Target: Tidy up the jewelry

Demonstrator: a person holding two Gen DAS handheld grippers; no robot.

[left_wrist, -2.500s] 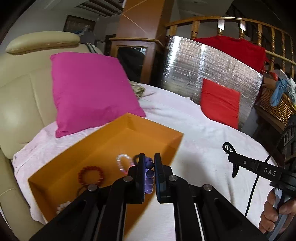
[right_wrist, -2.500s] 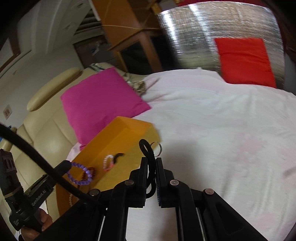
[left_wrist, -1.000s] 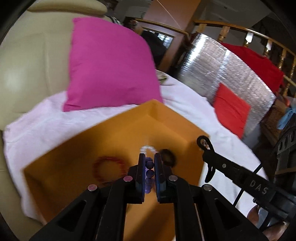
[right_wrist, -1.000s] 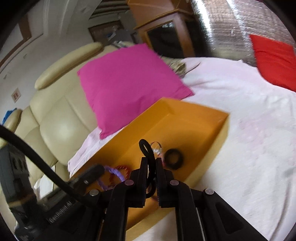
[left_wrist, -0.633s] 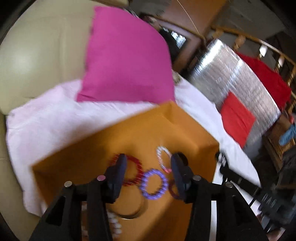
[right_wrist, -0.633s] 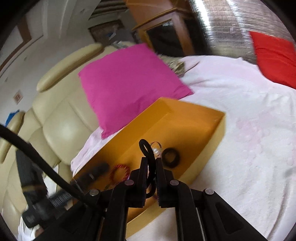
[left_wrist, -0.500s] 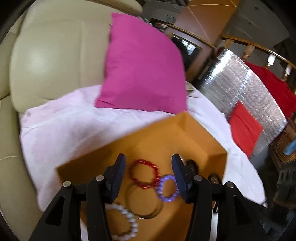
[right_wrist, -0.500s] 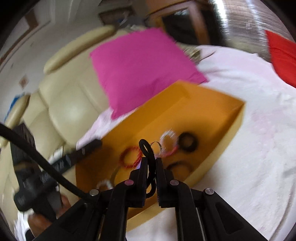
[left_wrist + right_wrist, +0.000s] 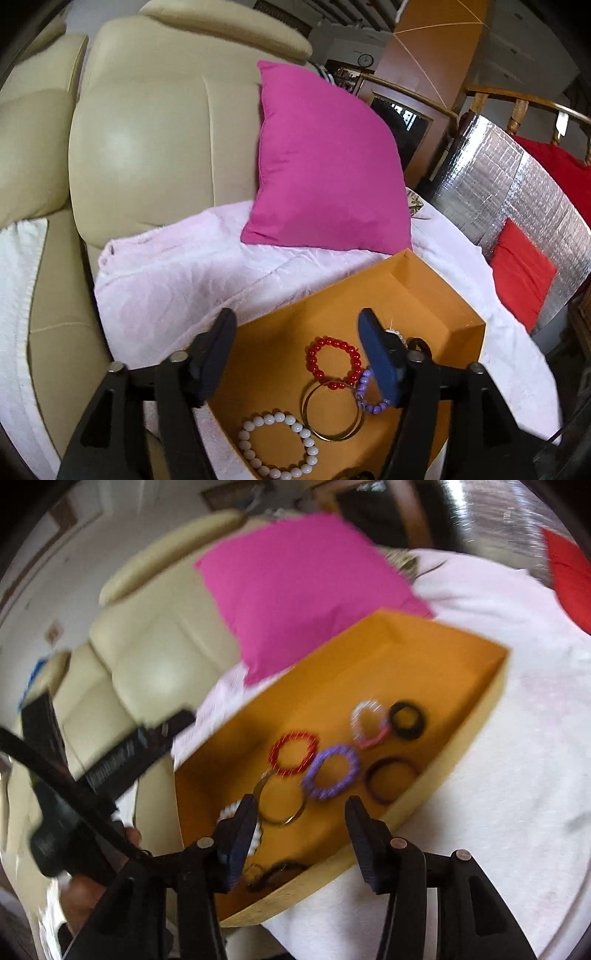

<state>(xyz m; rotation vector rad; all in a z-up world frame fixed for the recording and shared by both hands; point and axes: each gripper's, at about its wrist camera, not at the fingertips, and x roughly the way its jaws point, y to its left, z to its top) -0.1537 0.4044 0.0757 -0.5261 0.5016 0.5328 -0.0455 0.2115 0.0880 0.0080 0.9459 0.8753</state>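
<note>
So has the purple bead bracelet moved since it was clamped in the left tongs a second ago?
Yes. The purple bead bracelet now lies on the orange box floor beside the red bracelet, free of the opening left tongs.

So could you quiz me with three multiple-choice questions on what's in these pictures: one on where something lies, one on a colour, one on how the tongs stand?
1. Where does the red bead bracelet lie?
A. on the pink cushion
B. inside the orange box
C. on the white cloth

2. What colour is the bead bracelet nearest the left tongs' camera?
A. white
B. green
C. black

3. How do the right tongs stand?
A. clamped on a ring
B. parted and holding nothing
C. clamped on the box wall

Answers: 1 B, it rests on the box floor; 2 A, its beads are white; 3 B, the jaws are opening with nothing gripped between them.
</note>
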